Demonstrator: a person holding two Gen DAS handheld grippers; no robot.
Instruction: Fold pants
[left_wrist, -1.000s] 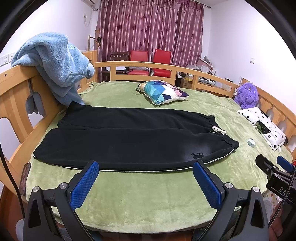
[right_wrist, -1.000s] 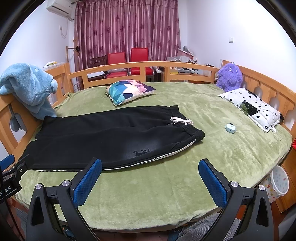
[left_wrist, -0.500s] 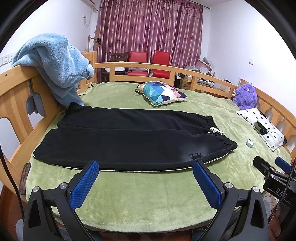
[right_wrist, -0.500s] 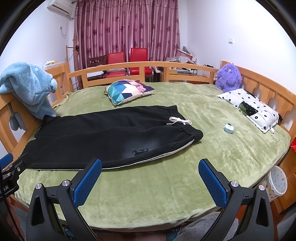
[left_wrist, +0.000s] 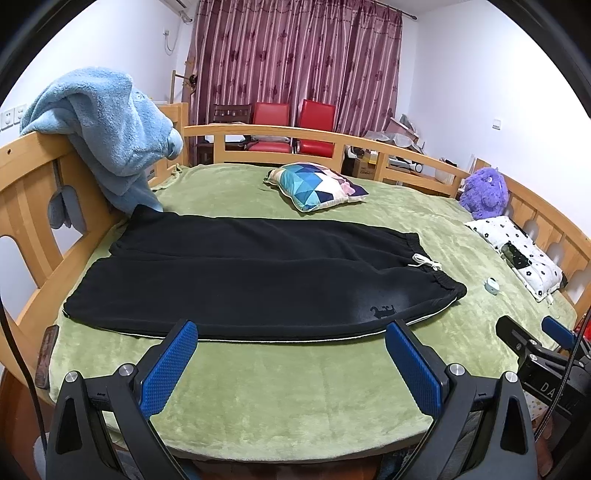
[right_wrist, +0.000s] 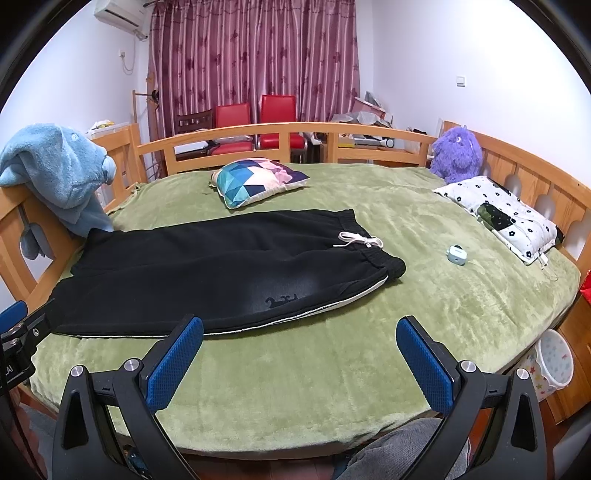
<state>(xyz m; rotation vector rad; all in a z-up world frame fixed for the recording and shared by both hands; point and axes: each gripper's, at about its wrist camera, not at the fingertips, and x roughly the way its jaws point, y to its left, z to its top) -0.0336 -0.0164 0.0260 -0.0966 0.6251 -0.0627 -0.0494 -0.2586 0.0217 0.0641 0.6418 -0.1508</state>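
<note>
Black pants (left_wrist: 258, 277) lie flat on the green bedspread (left_wrist: 295, 376), legs to the left, waistband with a white drawstring (left_wrist: 424, 260) to the right. They also show in the right wrist view (right_wrist: 207, 273). My left gripper (left_wrist: 291, 336) is open and empty, just short of the pants' near edge. My right gripper (right_wrist: 299, 332) is open and empty, near the front of the bed, right of the left gripper. The right gripper also shows at the right edge of the left wrist view (left_wrist: 535, 339).
A blue plush towel (left_wrist: 107, 133) hangs on the wooden bed rail at left. A colourful pillow (left_wrist: 314, 184) lies behind the pants. A small blue case (right_wrist: 457, 254), a flowered pillow (right_wrist: 502, 218) and a purple plush toy (right_wrist: 456, 155) sit at right. A bin (right_wrist: 554, 365) stands beside the bed.
Both grippers have risen and moved back slightly, so the pants sit a little farther off. Both stay open and the pants have not moved.
</note>
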